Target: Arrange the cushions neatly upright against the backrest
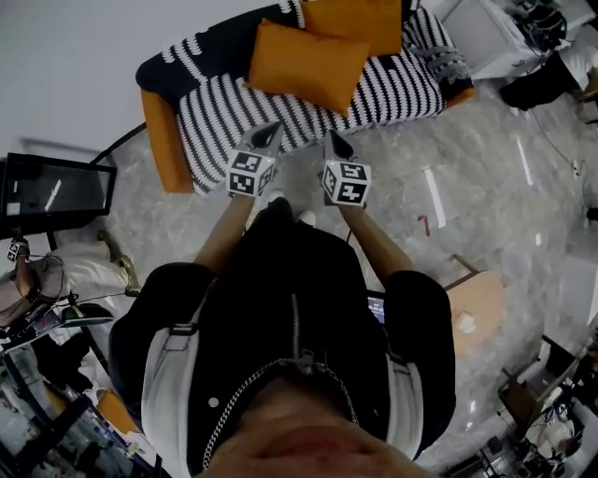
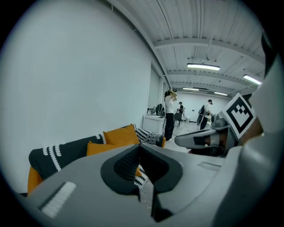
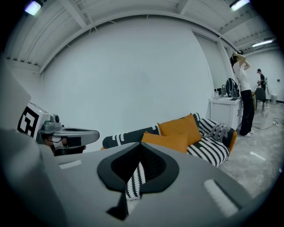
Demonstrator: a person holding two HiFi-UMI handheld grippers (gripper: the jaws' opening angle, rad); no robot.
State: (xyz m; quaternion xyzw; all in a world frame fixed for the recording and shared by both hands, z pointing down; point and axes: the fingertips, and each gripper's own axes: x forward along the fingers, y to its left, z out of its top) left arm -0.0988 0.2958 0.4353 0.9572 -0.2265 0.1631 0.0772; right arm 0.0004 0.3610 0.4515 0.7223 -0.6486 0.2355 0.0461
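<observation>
The left tongs (image 1: 270, 130) were pressed together on nothing, hovering just short of the front edge of the orange sofa (image 1: 164, 140) with its black-and-white striped knitted throw (image 1: 392, 89). Beyond them a plump orange fabric cushion (image 1: 306, 63) lay tipped forward on the seat, away from the backrest. The right tongs (image 1: 335, 142) were likewise closed and empty, beside the left pair. Behind, a second orange fabric cushion (image 1: 360, 21) seemed to stand against the backrest already, though the steep angle made that uncertain. At the far right end a small grey patterned cushion (image 1: 448, 63) slumped by the arm. The arranging looked barely begun: nothing gripped, at least two cushions still to set upright.
</observation>
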